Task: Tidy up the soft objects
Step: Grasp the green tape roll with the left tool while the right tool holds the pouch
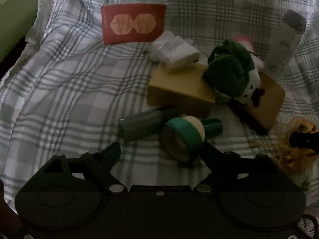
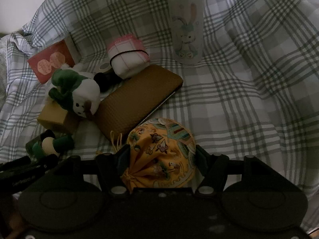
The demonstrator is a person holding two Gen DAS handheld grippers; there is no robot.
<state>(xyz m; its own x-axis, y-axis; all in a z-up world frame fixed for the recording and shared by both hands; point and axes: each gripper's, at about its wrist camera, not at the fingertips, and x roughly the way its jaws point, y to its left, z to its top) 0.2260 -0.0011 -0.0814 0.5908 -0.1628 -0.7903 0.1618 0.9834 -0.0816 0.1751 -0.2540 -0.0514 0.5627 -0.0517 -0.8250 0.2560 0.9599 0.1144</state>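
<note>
A pile lies on a plaid bedsheet (image 1: 59, 99). A green-and-white plush snowman (image 1: 233, 73) leans on a tan box (image 1: 179, 87); it also shows in the right wrist view (image 2: 79, 95). My left gripper (image 1: 161, 153) is open, its fingers on either side of a teal-and-cream round toy (image 1: 185, 137). My right gripper (image 2: 161, 159) is shut on a yellow patterned drawstring pouch (image 2: 161, 155), also seen in the left wrist view (image 1: 297, 145). A rolled white-and-pink cloth (image 2: 127, 57) and a rabbit-print pouch (image 2: 187, 27) lie further back.
A red card (image 1: 133, 23) lies at the back left. A brown woven case (image 2: 137, 101), a white packet (image 1: 175, 49) and a grey tube (image 1: 141, 123) sit in the pile. A green cushion (image 1: 14, 20) borders the sheet's left edge.
</note>
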